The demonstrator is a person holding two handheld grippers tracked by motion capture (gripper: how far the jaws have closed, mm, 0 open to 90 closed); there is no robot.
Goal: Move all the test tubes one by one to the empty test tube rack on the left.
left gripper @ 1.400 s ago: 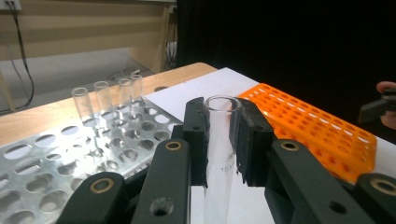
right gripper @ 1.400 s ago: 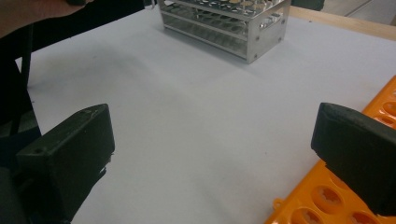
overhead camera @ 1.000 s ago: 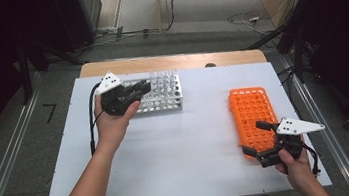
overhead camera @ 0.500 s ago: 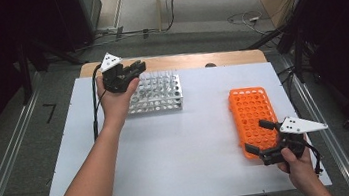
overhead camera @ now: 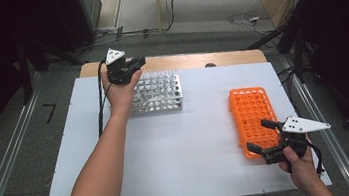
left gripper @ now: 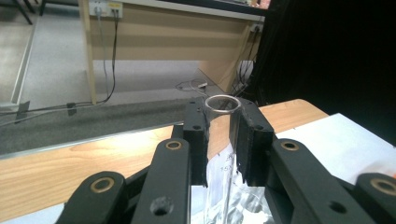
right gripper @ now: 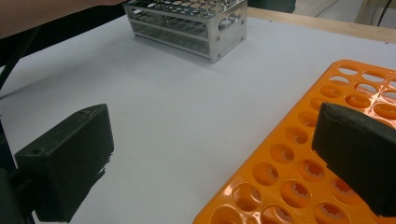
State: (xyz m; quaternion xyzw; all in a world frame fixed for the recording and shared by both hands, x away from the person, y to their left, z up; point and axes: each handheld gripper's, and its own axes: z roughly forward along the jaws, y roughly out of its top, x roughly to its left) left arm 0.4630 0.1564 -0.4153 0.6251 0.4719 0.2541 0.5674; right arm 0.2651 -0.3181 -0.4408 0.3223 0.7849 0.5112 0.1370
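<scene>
My left claw (overhead camera: 134,62) has lifted off the metal rack (overhead camera: 159,93) and now sits higher and farther back than it did a second ago, over the rack's rear left corner. In the left gripper view it is clenched on a clear glass tube (left gripper: 222,140): the jaws press on both sides just under the open rim (left gripper: 222,101), and the tube hangs down between them, upright, with what looks like printed marking on its wall. The tube's lower end is out of my sight, so I cannot tell whether it has fully cleared the rack's holes. I read this as a pull-out nearly done, and the likely next step is to carry the tube across the white surface (overhead camera: 185,157) to the orange rack (overhead camera: 251,114). My right claw (overhead camera: 268,138) has eased a little toward me and hovers released at the near end of the orange rack; in the right gripper view one jaw hangs over the rack's holes and the other over bare surface, holding nothing. It looks ready to steady that rack. The glass is slick and gripped high, so I would move it slowly.
</scene>
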